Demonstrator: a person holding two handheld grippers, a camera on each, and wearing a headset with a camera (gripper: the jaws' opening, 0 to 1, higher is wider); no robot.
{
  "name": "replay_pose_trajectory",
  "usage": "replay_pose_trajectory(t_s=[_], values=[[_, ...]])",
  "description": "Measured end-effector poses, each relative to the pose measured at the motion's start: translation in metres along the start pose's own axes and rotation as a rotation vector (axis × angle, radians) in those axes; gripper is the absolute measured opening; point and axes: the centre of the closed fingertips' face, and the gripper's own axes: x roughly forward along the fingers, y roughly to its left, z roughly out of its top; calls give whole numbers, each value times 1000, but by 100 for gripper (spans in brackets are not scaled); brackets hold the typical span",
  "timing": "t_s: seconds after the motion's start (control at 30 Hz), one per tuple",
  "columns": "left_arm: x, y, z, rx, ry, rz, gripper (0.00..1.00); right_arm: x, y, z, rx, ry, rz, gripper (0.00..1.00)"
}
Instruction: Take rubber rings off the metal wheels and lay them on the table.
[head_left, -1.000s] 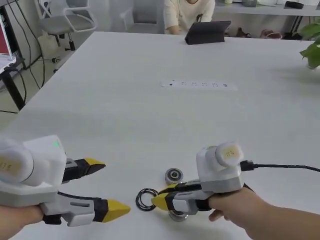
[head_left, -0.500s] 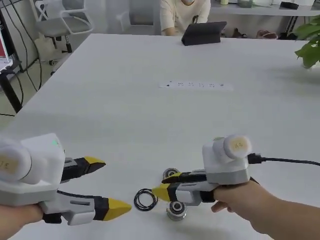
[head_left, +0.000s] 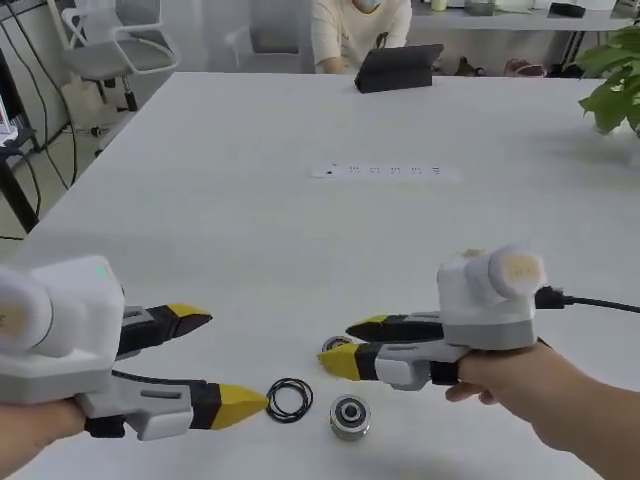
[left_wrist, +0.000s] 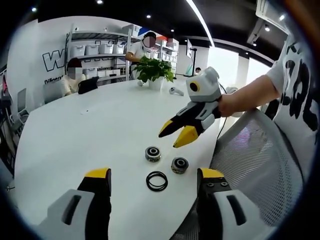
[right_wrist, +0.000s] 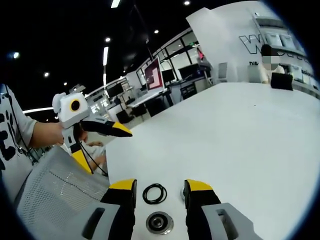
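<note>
Now: left gripper (head_left: 215, 362) jaws wide, empty; right gripper (head_left: 352, 343) jaws narrowly apart, empty. Rubber rings (head_left: 290, 399) lie lower centre, beside a metal wheel (head_left: 348, 415). Risk: an off-centre pinch could skid the wheel, scattering rings.

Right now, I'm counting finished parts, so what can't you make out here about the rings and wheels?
1. Rubber rings: overlapping and too small in every view to count.
2. Far wheel: in the head view, partly behind the right gripper's jaws; in the right gripper view, mostly behind one of its own jaws.
3. Near wheel: too small to tell whether a ring is still on it.
</note>
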Motion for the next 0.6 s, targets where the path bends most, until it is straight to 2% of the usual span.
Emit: replay_pose_trajectory(t_s=[0.37,0.6], values=[[-5,-4,6,15,-5,9,72,-26,-1,5,-59,-20,-32,46],[-8,-7,11,16,-14,9,73,-44,1,6,-114,-25,-53,56]])
